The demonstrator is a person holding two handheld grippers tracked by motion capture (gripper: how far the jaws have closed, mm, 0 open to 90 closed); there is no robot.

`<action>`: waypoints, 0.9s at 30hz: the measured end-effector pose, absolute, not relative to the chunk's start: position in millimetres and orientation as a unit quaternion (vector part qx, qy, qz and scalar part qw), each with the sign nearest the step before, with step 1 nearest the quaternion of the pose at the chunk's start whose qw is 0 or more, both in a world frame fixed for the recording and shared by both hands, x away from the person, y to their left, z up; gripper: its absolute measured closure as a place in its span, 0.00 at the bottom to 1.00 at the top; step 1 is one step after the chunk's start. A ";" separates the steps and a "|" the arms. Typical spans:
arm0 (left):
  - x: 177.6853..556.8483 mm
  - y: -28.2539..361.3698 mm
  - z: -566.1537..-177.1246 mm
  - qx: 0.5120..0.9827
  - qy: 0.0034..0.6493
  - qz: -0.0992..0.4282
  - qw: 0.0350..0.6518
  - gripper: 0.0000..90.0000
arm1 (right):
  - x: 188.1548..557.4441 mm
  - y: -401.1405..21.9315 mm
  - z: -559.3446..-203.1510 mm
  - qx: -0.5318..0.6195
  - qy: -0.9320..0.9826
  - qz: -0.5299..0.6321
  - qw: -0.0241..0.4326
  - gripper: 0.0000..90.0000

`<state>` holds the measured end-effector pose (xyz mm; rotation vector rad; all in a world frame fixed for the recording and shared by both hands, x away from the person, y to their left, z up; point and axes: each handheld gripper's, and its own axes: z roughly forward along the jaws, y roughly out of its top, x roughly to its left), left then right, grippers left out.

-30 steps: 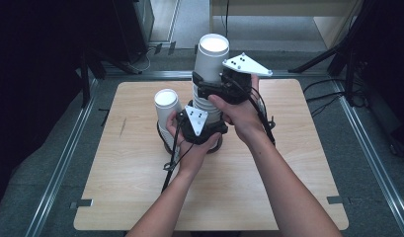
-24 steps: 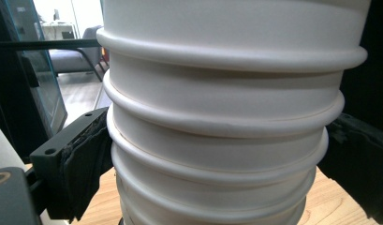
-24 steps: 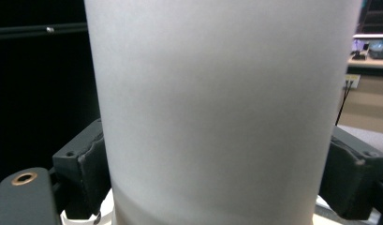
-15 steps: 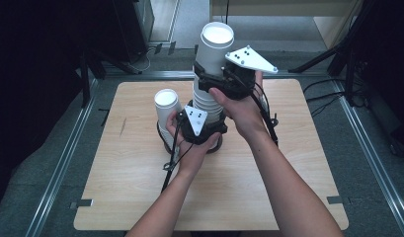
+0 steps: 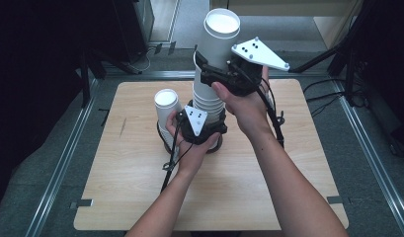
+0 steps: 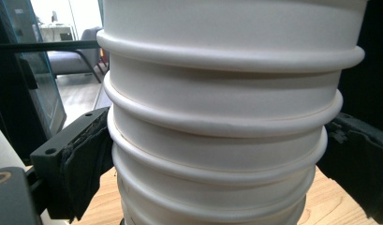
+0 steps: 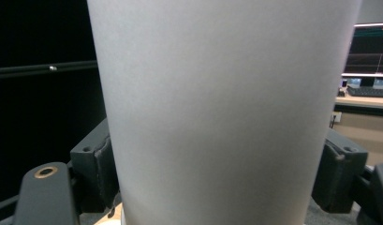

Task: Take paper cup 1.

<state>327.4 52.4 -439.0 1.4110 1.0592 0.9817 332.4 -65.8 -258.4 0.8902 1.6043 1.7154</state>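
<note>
My right gripper [image 5: 209, 69] has just closed its jaws on the top paper cup [image 5: 220, 39], upper centre; my left gripper [image 5: 209, 129] clamps the cup stack [image 5: 207, 98] below. A nested cup could lift along, toppling the stack.

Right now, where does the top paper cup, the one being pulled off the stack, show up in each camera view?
High view: the top cup stands top centre, clamped by the right tool.
Left gripper view: its place cannot be told; ribbed rims of the cup stack sit between the pads.
Right gripper view: its smooth wall runs down the centre between the pads.
Shared landmark: the wooden table.
</note>
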 end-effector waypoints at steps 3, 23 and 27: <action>327.4 52.7 -439.1 0.593 0.443 0.412 0.531 0.02 | 328.2 -68.7 -252.7 0.339 0.599 0.657 0.309 0.21; 321.1 57.5 -439.8 0.594 0.428 0.421 0.536 0.02 | 295.7 -94.8 -239.1 0.334 0.566 0.668 0.348 0.19; 318.7 59.3 -440.7 0.595 0.427 0.421 0.535 0.02 | 289.4 -99.1 -241.6 0.327 0.572 0.664 0.354 0.19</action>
